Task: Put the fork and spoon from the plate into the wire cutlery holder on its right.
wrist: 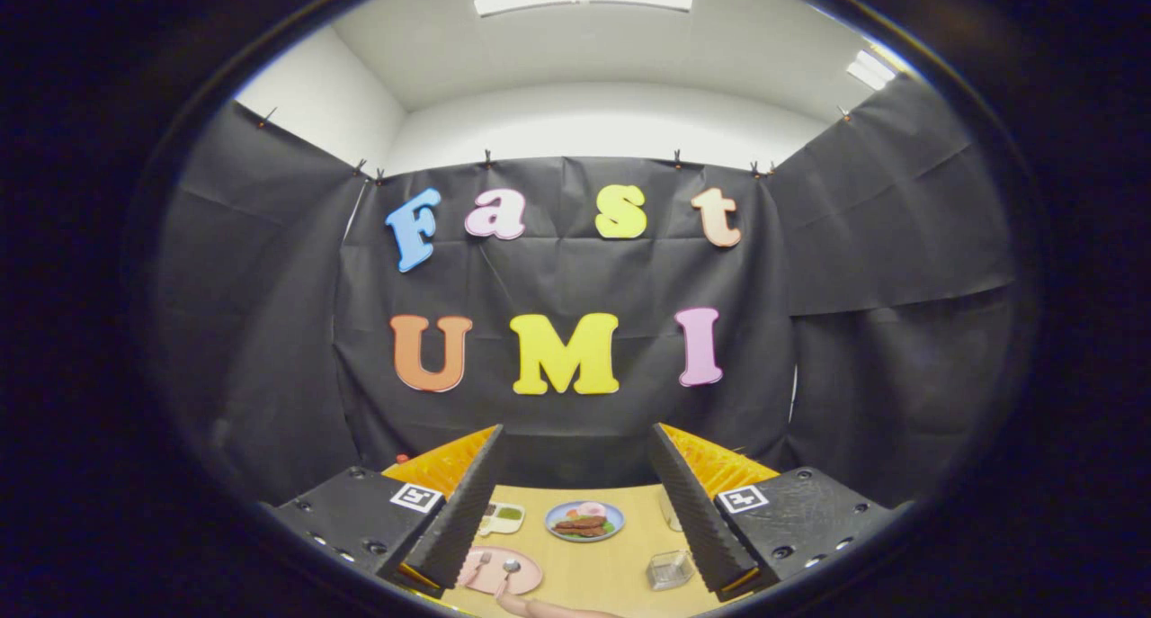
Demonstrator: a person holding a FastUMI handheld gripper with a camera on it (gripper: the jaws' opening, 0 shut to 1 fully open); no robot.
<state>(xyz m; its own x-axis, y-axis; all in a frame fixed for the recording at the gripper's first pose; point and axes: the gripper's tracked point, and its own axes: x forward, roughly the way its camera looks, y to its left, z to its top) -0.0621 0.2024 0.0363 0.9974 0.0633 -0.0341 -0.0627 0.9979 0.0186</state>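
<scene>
Tool held high over the bench, fingers spread wide and holding nothing

Between the two ridged fingers, far below, lies the wooden bench. A pink plate sits low beside the left finger, with the fork and spoon lying on it side by side, handles toward the tool. Beside the right finger stands a small clear box-like holder; whether it is the wire one is too small to tell. Farther ahead, midway between the fingers, is a blue plate of food, with a small white tray to its left. A hand shows just below the pink plate
</scene>
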